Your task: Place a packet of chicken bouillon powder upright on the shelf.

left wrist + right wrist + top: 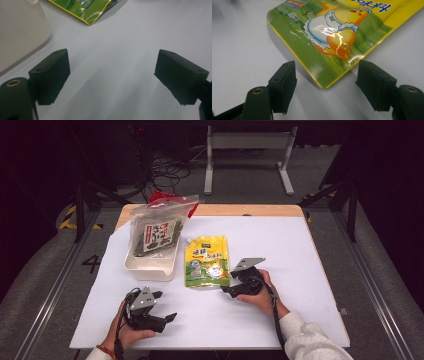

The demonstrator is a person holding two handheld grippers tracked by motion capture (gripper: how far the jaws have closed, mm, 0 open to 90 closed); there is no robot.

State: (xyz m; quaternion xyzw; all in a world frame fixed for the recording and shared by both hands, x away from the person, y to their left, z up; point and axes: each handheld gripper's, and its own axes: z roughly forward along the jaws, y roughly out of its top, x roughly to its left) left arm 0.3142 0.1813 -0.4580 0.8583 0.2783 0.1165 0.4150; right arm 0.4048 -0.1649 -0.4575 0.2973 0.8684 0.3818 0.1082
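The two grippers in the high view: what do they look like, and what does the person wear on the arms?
Both the left gripper and the right gripper are black, with blocky black jaws, a grey three-cornered plate on top and a trailing dark cable. The right arm has a white sleeve; the left wrist has a red band.

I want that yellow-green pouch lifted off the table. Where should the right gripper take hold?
Probably the near bottom corner of the pouch, approached low from the right gripper: the pouch lies flat, and that thin corner already points between the open fingers.
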